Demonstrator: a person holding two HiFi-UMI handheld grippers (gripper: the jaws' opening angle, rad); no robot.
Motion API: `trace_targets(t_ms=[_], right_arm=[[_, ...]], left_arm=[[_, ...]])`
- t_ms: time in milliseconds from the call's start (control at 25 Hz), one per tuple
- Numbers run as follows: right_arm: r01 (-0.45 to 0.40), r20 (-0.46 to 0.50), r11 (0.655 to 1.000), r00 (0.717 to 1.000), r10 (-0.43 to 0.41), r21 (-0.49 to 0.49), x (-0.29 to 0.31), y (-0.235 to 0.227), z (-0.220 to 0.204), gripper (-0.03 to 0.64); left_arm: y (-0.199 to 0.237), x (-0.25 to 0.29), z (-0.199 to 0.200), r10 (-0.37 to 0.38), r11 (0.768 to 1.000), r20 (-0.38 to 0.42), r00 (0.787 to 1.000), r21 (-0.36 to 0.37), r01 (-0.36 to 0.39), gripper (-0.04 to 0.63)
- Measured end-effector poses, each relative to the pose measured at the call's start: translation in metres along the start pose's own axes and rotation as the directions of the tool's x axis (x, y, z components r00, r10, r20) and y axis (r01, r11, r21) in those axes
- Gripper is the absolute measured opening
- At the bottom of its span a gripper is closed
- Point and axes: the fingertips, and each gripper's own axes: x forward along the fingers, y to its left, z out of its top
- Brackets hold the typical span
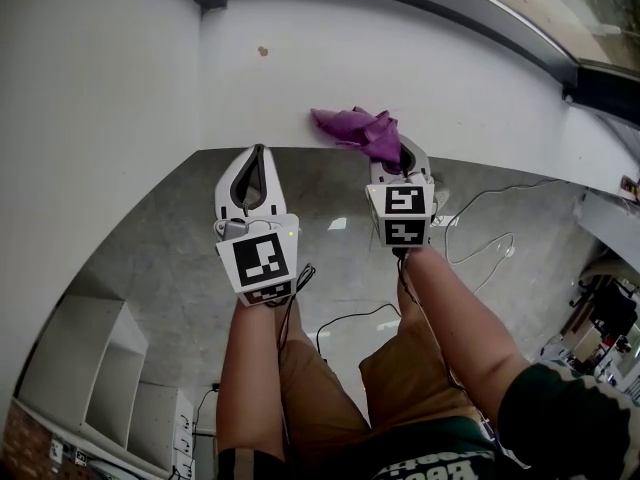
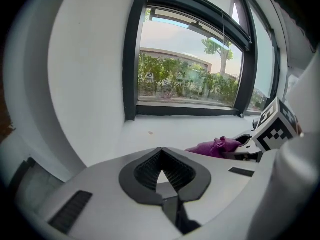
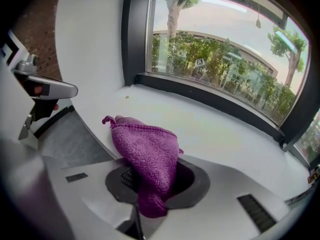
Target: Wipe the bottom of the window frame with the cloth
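A purple knitted cloth (image 1: 358, 130) hangs bunched from my right gripper (image 1: 398, 160), which is shut on it at the front edge of the white sill (image 1: 470, 98). In the right gripper view the cloth (image 3: 146, 151) drapes over the jaws and its tip touches the sill (image 3: 215, 134). My left gripper (image 1: 259, 156) is shut and holds nothing, a little left of the cloth (image 2: 216, 146) and off the sill. The window frame's dark bottom rail (image 2: 185, 110) runs along the sill's far side, also in the right gripper view (image 3: 210, 100).
A small brown spot (image 1: 263, 51) marks the sill left of the cloth. Below lies grey stone floor (image 1: 180, 228) with loose cables (image 1: 480, 253). A white shelf unit (image 1: 100, 388) stands at the lower left. A white wall (image 1: 90, 98) closes the left side.
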Motion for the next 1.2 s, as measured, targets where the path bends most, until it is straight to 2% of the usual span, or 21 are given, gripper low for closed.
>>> trace_targets(t_ms=[520, 800, 1200], right_arm=[[-0.153, 0.025, 0.988, 0.988, 0.154, -0.036, 0.013, 0.068, 0.026, 0.087], [-0.196, 0.038, 0.979, 0.979, 0.199, -0.058, 0.02, 0.087, 0.04, 0.087], [-0.308, 0.067, 0.935, 0.944, 0.323, -0.173, 0.031, 0.142, 0.07, 0.088]], left_arm=[[0.028, -0.015, 0.002, 0.052, 0.998, 0.014, 0.999, -0.02, -0.052, 0.009], [0.041, -0.022, 0.005, 0.065, 0.997, 0.019, 0.998, -0.029, -0.065, 0.009], [0.05, -0.025, 0.002, 0.066, 0.997, 0.009, 0.998, -0.033, -0.065, 0.009]])
